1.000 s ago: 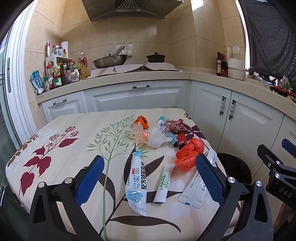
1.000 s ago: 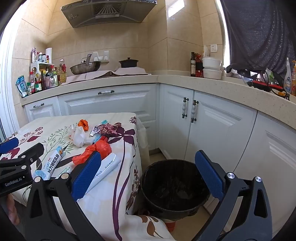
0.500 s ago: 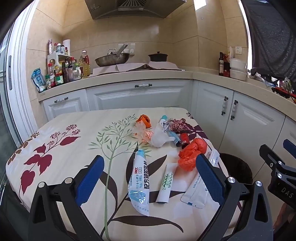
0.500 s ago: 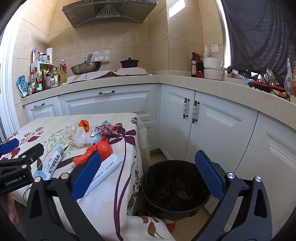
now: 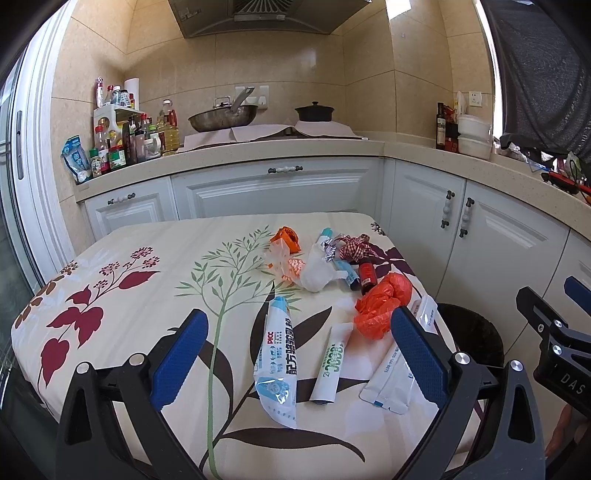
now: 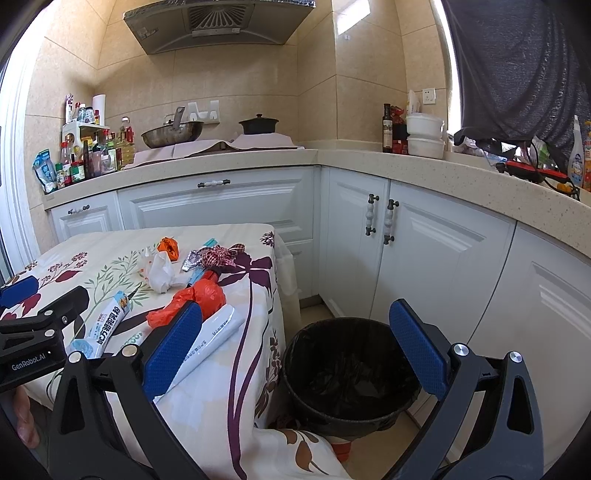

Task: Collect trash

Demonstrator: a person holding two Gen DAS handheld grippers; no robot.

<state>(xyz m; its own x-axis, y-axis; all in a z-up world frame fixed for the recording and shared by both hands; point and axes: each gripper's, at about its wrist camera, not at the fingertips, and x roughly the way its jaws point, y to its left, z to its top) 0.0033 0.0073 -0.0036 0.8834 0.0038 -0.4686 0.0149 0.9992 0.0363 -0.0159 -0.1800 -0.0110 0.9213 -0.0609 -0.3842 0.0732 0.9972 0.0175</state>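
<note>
The left gripper (image 5: 299, 354) hangs over the near edge of the table (image 5: 110, 266), its blue-padded jaws spread wide and holding nothing. Its right finger (image 5: 417, 354) covers part of a white sachet (image 5: 391, 384), whose print is too small to read. Between the jaws lie a long blue-and-white pouch (image 5: 277, 354) and a slim white-and-green tube (image 5: 330, 360), both flat on the floral cloth. Just past them sits a crumpled orange bag (image 5: 380, 306), thin and glossy.

The right gripper (image 6: 295, 350) is likewise wide apart and empty, held above a round black bin (image 6: 351, 373) that stands on the floor just beside the table's right edge. The bin's liner is dark, and what lies inside cannot be made out. The left finger (image 6: 173, 343) hides one end of the sachet. Only the tip of the other gripper shows at the left margin.

Farther back, the rest of the trash is heaped together: a white crumpled wrapper (image 5: 317, 269), a small red bottle (image 5: 367, 273), a bit of foil (image 5: 328, 251), a checked red ribbon (image 5: 354, 247) and an orange scrap (image 5: 286, 236). They overlap, so their edges are hard to separate.

Beyond stand white cabinets (image 6: 417, 251), a speckled counter (image 6: 258, 158) with bottles (image 5: 125, 140), a steel wok (image 5: 221, 118) and a black pot (image 5: 314, 112), all under a hood (image 6: 218, 22).
</note>
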